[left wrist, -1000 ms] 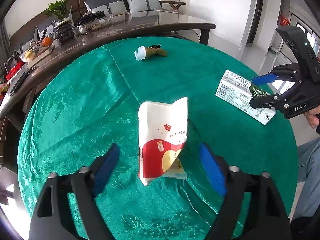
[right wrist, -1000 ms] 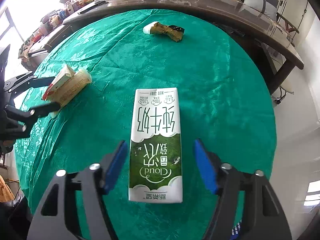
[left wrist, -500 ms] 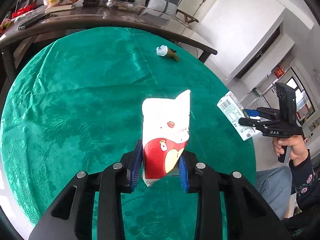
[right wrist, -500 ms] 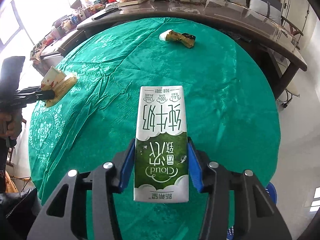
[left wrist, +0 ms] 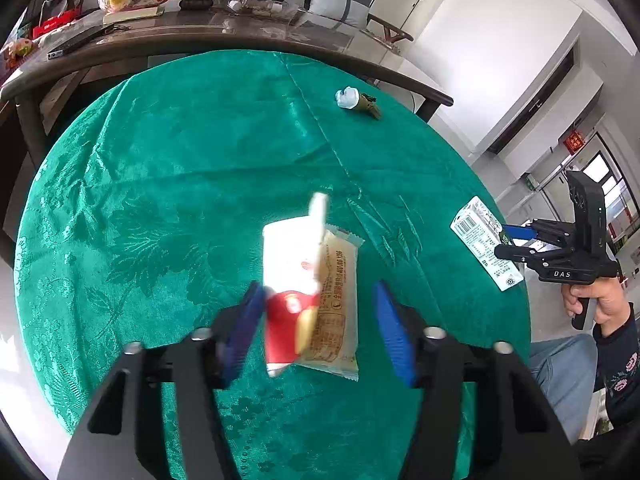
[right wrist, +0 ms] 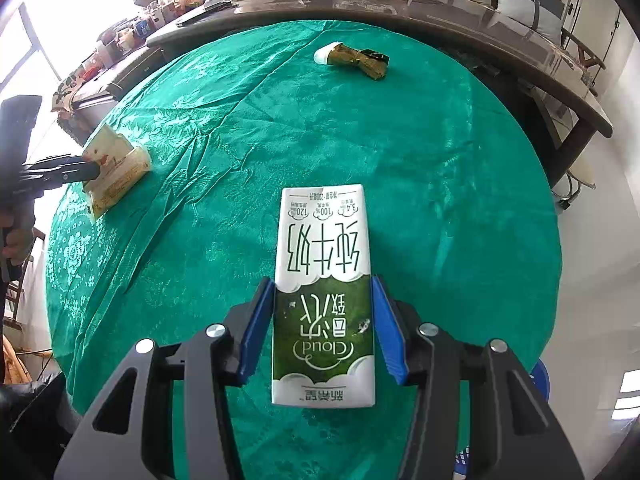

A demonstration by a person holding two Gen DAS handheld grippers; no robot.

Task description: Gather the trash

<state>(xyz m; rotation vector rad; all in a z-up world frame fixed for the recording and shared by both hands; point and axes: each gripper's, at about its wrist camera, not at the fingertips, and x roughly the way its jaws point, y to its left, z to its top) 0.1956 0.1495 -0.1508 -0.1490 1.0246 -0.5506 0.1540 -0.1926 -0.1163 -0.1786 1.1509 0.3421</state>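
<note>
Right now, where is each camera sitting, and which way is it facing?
Left wrist: rides the left gripper, facing down past its opening fingers at the snack wrapper between them; right hand visible at right.
Right wrist: rides the right gripper, facing down at the milk carton its fingers clamp; left hand visible at left.
Shared: green tablecloth, both items, the crumpled wrapper by the far edge.

The desk [right wrist: 460,168] is covered by a green cloth with a woven leaf pattern and a soft sheen, creased in places. The milk carton [right wrist: 324,264] is seen as smooth, slightly glossy printed card. The snack wrapper [left wrist: 316,280] appears as thin, shiny plastic film. Each hand-held gripper [right wrist: 322,328] is made of matt black plastic with blue pads and bright metal screws
</note>
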